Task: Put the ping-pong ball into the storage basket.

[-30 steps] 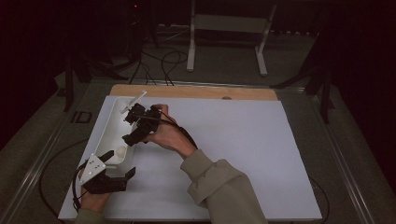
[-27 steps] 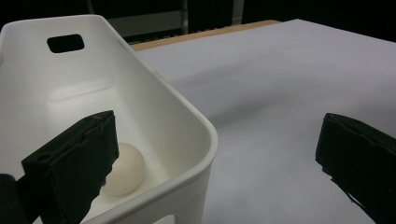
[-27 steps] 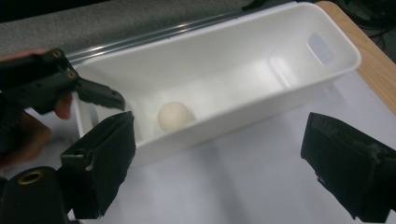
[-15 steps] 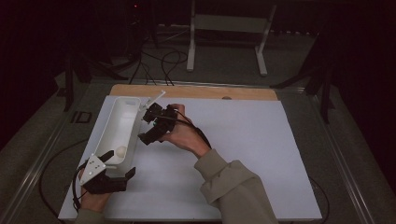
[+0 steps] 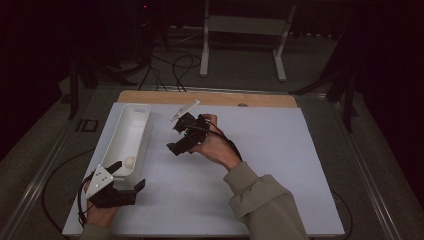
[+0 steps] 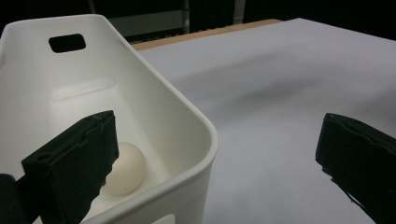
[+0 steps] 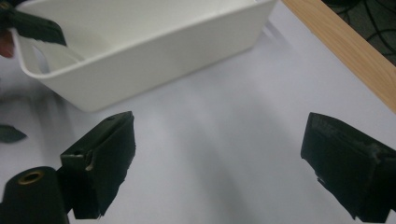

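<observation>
A dim room: grey floor (image 5: 240, 70) strewn with black cables (image 5: 170, 65) beyond the table, a white metal stand (image 5: 245, 30) at the far side.

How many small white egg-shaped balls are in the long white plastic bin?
1. The small white egg-shaped ball lies at the near end of the long white plastic bin, beside the open left gripper; its jaw could hide another.

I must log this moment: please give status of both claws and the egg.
Left claw open, straddling bin wall. Right claw open, empty, above sheet. Egg lies inside bin. Nothing obstructing.
</observation>
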Demonstrator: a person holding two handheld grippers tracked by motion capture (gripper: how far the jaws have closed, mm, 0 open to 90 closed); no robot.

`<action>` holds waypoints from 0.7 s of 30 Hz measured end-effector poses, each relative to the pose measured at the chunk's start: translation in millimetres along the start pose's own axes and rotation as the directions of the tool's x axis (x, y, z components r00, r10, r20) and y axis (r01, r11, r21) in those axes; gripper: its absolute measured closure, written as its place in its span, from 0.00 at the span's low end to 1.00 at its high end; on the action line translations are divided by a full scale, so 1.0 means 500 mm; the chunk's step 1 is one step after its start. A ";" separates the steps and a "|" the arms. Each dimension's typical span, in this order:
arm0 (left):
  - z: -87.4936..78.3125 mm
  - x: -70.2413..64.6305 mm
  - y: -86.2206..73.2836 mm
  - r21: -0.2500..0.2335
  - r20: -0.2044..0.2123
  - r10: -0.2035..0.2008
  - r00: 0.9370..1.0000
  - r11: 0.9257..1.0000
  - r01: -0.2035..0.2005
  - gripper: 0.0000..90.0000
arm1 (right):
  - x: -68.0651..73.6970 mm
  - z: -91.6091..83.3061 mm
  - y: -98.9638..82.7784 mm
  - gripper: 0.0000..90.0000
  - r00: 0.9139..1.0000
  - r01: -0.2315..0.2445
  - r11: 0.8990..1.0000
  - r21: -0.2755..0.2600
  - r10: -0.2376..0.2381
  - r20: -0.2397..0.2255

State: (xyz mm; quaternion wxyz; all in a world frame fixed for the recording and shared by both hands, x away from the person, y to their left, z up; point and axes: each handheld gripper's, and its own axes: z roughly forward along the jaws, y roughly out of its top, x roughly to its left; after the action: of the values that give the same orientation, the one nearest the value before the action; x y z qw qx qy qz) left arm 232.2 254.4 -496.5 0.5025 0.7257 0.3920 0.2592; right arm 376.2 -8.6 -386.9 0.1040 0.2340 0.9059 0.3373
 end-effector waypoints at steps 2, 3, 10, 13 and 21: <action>0.000 0.000 0.000 0.000 0.000 0.000 1.000 1.000 0.000 0.00 | -0.006 -0.005 -0.011 0.10 1.000 -0.006 1.000 0.002 0.006 0.006; 0.000 0.000 0.000 0.000 -0.001 -0.001 1.000 1.000 0.001 0.00 | -0.013 -0.010 -0.024 0.10 1.000 -0.012 1.000 0.004 0.012 0.009; 0.000 0.000 0.000 0.002 0.000 0.001 1.000 1.000 -0.001 0.00 | -0.035 -0.026 -0.065 0.10 0.999 -0.034 0.999 0.015 0.033 0.038; 0.000 0.000 0.000 -0.001 -0.002 -0.001 1.000 1.000 0.001 0.00 | -0.047 -0.039 -0.091 0.10 0.998 -0.052 0.999 0.011 0.051 0.047; 0.000 0.000 0.000 0.001 -0.004 0.002 1.000 1.000 -0.002 0.00 | -0.063 -0.072 -0.141 0.10 0.994 -0.087 0.996 -0.016 0.088 0.066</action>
State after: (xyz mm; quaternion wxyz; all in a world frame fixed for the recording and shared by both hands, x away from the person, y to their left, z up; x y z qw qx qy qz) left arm 232.0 254.2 -496.6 0.5012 0.7258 0.3924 0.2609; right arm 366.3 -91.1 -405.2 0.1209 0.2838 0.8886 0.3393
